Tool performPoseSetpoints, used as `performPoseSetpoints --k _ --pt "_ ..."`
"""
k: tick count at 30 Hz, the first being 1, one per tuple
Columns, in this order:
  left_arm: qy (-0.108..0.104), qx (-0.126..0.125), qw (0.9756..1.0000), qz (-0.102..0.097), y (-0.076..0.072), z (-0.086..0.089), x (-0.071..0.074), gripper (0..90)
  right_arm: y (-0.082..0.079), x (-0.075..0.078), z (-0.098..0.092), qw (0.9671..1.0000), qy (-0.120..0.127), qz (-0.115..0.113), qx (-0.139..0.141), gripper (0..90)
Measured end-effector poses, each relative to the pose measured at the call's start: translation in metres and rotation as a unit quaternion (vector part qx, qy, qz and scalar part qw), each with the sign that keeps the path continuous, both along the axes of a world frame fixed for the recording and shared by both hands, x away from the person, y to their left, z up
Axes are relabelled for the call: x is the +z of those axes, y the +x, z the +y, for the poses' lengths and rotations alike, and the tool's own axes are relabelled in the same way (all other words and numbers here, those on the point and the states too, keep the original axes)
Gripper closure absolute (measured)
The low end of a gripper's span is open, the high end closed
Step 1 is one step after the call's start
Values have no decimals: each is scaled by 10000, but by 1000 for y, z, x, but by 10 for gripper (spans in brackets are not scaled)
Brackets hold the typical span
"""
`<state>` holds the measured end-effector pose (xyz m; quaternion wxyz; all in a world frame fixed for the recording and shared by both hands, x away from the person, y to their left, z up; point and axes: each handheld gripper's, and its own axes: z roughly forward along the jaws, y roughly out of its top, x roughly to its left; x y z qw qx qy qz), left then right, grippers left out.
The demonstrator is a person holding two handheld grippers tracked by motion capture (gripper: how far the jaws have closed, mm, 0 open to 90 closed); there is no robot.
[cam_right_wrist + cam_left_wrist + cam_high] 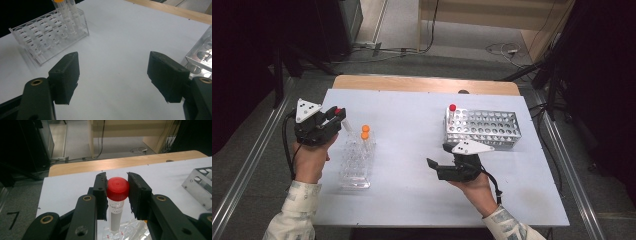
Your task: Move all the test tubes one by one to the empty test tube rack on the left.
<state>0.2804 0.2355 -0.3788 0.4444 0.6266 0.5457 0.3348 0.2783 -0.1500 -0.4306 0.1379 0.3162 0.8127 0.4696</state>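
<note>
A red-capped tube (118, 188) stands upright between the jaws of my left gripper (117, 192), which is shut on its cap. In the high view that gripper (340, 118) hangs just left of the far end of a clear plastic rack (356, 162), and the tube's red cap (338, 111) shows at the jaws. Two orange-capped tubes (365, 132) stand in the rack's far end. My right gripper (113, 77) is open over bare table, with nothing between its pads. In the high view it (436, 156) sits in front of a metal rack (484, 129).
A second red-capped tube (452, 107) stands in the metal rack's far left corner. The white table sheet (412, 130) lies between the two racks. The clear rack (50, 32) is to the right gripper's upper left, the metal rack (202, 53) at its right.
</note>
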Motion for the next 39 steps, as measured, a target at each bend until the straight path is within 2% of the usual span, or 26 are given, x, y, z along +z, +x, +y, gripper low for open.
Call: performPoseSetpoints --k 3,5,13,21,26,30,34,38,39 --pt "38 9 10000 20 0 -1 -4 699 0 0 0 10000 -15 6 -11 249" --pt "159 30 9999 11 -1 -4 -9 698 0 0 0 10000 -12 7 -8 249" --pt "370 -33 9992 173 -2 -14 -26 696 0 0 1 10000 -18 1 0 249" --pt "356 -39 9989 313 -1 -16 -35 687 0 -1 2 10000 -48 3 32 249" --pt "165 -52 9991 395 0 -14 -37 655 0 -1 2 10000 -49 11 25 249" --pt "56 -47 9994 334 -2 -12 -34 641 0 -1 2 10000 -44 4 2 249" --pt "-118 -84 9996 262 -5 -10 -28 586 1 -1 1 10000 -32 -18 -9 251" --pt "-471 -312 9982 208 -11 -13 -22 507 3 0 -1 9999 -21 -45 -93 258" --pt "-485 -348 9980 192 -12 -15 -20 474 3 1 -2 9999 -13 -63 -143 262"
